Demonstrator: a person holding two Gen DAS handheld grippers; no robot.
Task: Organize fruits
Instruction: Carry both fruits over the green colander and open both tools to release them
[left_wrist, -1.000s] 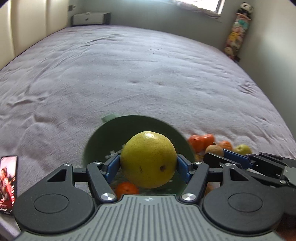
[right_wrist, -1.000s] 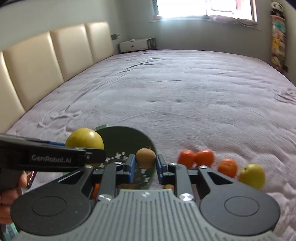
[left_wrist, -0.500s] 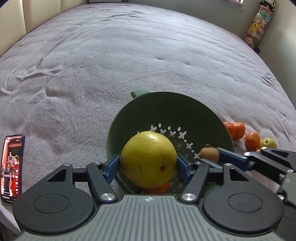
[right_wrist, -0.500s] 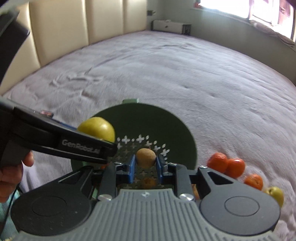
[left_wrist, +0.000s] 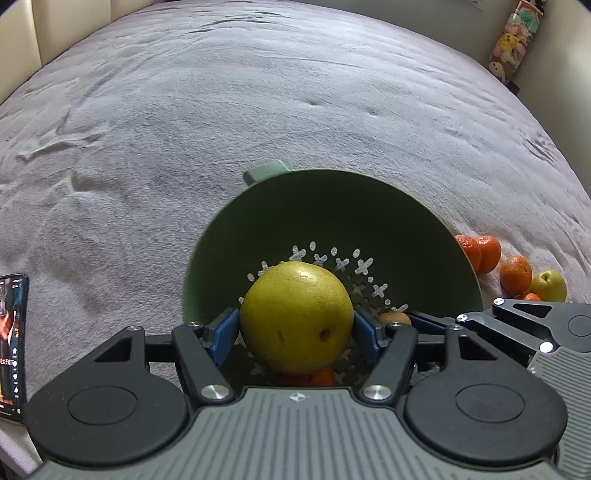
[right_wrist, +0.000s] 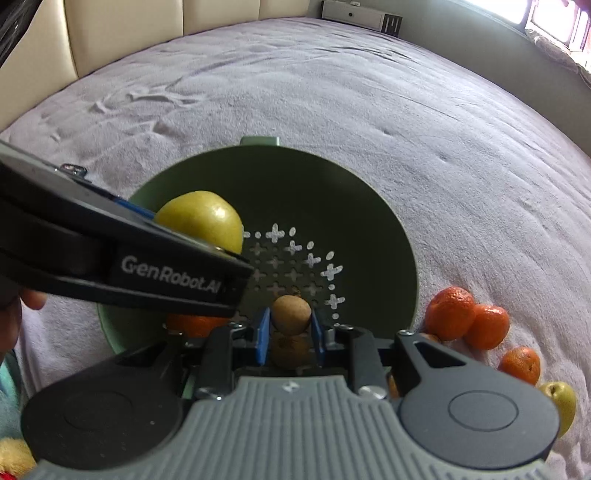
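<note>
My left gripper (left_wrist: 295, 328) is shut on a big yellow-green pear (left_wrist: 296, 318) and holds it over the green colander (left_wrist: 332, 206). The pear (right_wrist: 201, 219) and the left gripper also show in the right wrist view. My right gripper (right_wrist: 290, 328) is shut on a brown kiwi (right_wrist: 290, 314), also over the colander (right_wrist: 280, 177). An orange (left_wrist: 322, 376) lies in the colander under the pear. Another fruit (right_wrist: 290, 347) sits below the kiwi.
Several oranges (right_wrist: 448, 308) and a small yellow pear (right_wrist: 559, 400) lie on the grey bedspread right of the colander. A phone (left_wrist: 13, 343) lies at the left edge. A padded headboard (right_wrist: 147, 29) and a small cabinet (right_wrist: 354, 13) stand beyond the bed.
Both grippers have tilted down and moved forward over the colander with their fruit. More of the colander's inside shows now.
</note>
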